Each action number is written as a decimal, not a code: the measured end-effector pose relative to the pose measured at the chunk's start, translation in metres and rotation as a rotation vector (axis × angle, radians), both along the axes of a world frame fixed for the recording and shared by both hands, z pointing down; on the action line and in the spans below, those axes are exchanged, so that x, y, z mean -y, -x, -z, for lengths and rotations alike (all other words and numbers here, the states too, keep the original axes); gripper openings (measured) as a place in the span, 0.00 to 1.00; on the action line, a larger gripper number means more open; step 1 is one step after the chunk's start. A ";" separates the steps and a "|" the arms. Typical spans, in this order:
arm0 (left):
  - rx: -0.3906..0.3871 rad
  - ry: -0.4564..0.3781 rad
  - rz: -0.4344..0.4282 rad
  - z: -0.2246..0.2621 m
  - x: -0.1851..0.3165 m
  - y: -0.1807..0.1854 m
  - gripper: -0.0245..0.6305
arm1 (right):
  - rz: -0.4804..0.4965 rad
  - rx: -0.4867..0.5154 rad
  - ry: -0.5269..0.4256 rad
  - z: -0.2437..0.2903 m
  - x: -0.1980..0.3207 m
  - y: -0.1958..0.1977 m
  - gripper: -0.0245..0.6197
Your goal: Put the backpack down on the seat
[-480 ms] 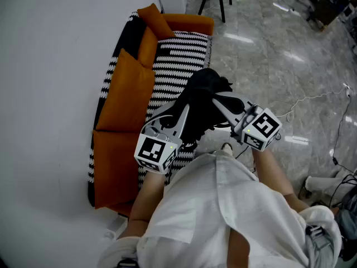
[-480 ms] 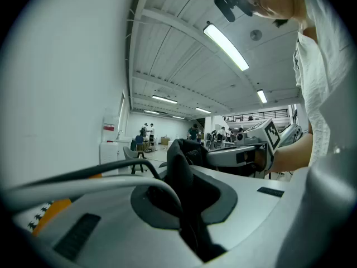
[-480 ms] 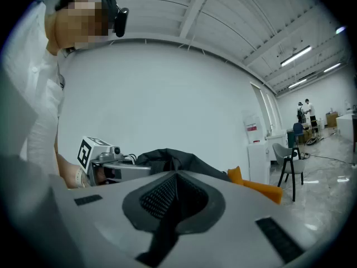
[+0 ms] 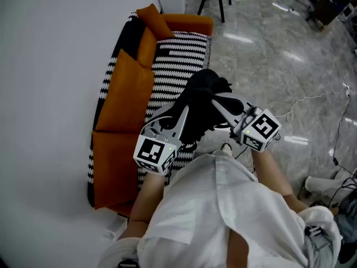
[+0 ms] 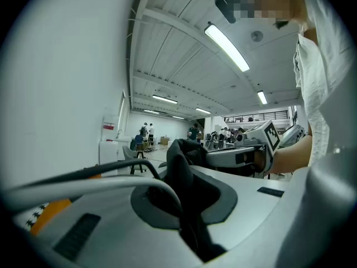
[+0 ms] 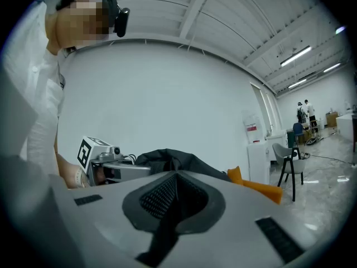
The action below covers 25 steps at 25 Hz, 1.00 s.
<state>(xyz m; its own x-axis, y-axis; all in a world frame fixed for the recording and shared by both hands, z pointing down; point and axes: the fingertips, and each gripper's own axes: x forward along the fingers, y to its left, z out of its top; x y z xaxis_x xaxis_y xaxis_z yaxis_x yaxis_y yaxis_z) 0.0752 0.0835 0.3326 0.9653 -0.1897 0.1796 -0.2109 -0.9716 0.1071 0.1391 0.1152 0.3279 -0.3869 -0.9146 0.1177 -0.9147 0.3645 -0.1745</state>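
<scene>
So the sofa (image 4: 120, 149) is parked along the wall (image 4: 50, 94), with orange cushions (image 4: 127, 91) at the back and a black-and-white zigzag seat (image 4: 181, 57) in front. The black backpack (image 4: 203, 94) is held up over the front edge of that seat, slung between the two grippers. Whether the fabric is touched yet can't be told from above.

The left gripper (image 4: 181, 116) is clamped tight on a black strap (image 5: 187, 216), and the right gripper (image 4: 223, 108) is pinched down on another bit of strap (image 6: 162, 228).

Looks like the carry-over step, with the set-down not done yet. Next, the bag probably needs to be lowered further in over the zigzag part until its weight is taken by the seat, and then both straps can be let go.

No brand or label can be read on the bag. Only square black-and-white markers (image 4: 152, 151) are seen on the grippers, and a red sign (image 5: 107, 126) far off is too small to be read.
</scene>
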 end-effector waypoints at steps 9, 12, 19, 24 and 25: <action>0.001 0.016 0.015 -0.004 0.000 0.012 0.10 | 0.017 0.026 0.011 -0.005 0.002 0.011 0.07; -0.001 0.019 0.024 -0.004 0.002 0.018 0.10 | 0.030 0.025 0.012 -0.004 0.005 0.017 0.07; 0.003 0.031 0.032 -0.007 0.008 0.039 0.10 | 0.051 0.033 0.016 -0.007 0.014 0.038 0.07; 0.004 0.032 0.041 -0.010 0.017 0.061 0.10 | 0.066 0.034 0.017 -0.011 0.023 0.060 0.07; 0.003 0.032 0.043 -0.010 0.019 0.065 0.10 | 0.070 0.032 0.017 -0.011 0.025 0.065 0.07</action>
<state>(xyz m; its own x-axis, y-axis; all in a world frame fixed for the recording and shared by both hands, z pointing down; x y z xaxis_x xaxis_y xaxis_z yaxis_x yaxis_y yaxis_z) 0.0097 0.0647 0.3428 0.9559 -0.2250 0.1889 -0.2526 -0.9578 0.1373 0.0745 0.0905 0.3387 -0.4535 -0.8832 0.1195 -0.8810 0.4238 -0.2104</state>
